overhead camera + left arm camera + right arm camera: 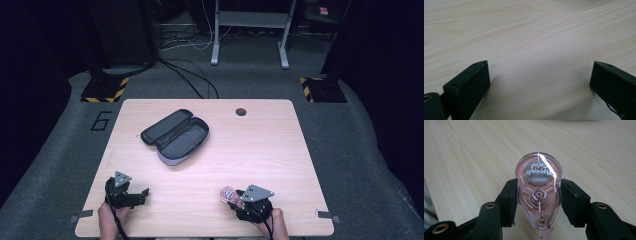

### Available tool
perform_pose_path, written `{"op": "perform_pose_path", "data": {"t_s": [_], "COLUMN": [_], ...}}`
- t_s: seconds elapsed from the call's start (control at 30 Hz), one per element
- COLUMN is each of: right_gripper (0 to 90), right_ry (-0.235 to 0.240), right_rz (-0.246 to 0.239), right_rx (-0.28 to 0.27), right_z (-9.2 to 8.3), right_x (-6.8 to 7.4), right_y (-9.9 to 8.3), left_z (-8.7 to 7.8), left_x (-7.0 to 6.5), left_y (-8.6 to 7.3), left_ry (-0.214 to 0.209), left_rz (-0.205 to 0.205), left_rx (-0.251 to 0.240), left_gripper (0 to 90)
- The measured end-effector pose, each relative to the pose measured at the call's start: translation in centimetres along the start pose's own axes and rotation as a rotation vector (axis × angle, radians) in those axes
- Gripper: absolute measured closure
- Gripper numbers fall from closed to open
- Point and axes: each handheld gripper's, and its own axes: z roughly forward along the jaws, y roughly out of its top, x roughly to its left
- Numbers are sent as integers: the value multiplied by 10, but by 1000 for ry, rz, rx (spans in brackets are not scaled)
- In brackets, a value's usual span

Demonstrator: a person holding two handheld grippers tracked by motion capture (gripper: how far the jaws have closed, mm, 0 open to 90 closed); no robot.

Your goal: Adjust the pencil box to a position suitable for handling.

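At the near edge of the wooden table [260,150], two hands come in from the bottom of the high view, each holding a black gripper. The left hand [107,220] sits at about 7 o'clock on the tabletop, and the left gripper [146,191] it holds points toward 3 o'clock, low over the wood. In the left gripper view its jaws stand spread wide apart with bare wood grain between them and nothing held.

The right hand [272,225] sits at about 5 o'clock. The right gripper [231,196] points toward 10 o'clock and carries a grey three-cornered plate on top. Its jaws pinch a correction tape dispenser [538,192], a clear plastic shell with pink insides, a round reel near the top and a smaller hub below it. In the right gripper view the dispenser stands between the two jaws, one pressing each side at its waist, with its rounded end pointing away and its narrow end toward the camera. In the high view it shows as a small pinkish round shape [227,193] just at the gripper's tip, close above the table near the front edge.

Farther off, past the middle of the table toward 11 o'clock, a dark zip case [175,134] lies open, both halves flat and side by side. Well apart from it, near the far edge at about 1 o'clock, is a small round cable hole [241,111]. Beyond the table the grey floor [250,80] carries loose cables [192,75].
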Motion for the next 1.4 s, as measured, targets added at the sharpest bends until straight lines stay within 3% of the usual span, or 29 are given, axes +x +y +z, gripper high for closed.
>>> {"op": "perform_pose_path", "data": {"t_s": [0.33, 0.4, 0.67, 0.73, 0.8, 0.87, 0.9, 1.1, 1.17, 1.4], "right_gripper": [496, 496, 495, 495, 495, 496, 495, 495, 495, 495], "right_ry": [-57, -53, -116, -125, -148, -146, -168, -203, -223, -260], "right_rz": [28, 13, 85, 79, 109, 115, 137, 153, 184, 220], "right_rx": [-3, 4, -3, -3, -3, -5, -3, -1, 3, 17], "right_z": [-7, -9, -16, -17, -19, -19, -21, -26, -28, -30], "right_x": [-12, -15, -32, -35, -42, -44, -50, -64, -72, -91], "right_y": [-5, -6, -14, -15, -18, -19, -21, -25, -28, -34], "left_z": [0, 0, 0, 0, 0, 0, 0, 0, 0, 0], "left_x": [0, 0, 0, 0, 0, 0, 0, 0, 0, 0], "left_y": [0, 0, 0, 0, 0, 0, 0, 0, 0, 0], "left_ry": [0, 0, 0, 0, 0, 0, 0, 0, 0, 0], "left_rz": [-1, 0, 0, 0, 1, 0, 0, 0, 0, 0], "left_rx": [0, 0, 0, 0, 0, 0, 0, 0, 0, 0], "left_gripper": [29, 29, 29, 29, 29, 28, 29, 29, 28, 28]}}
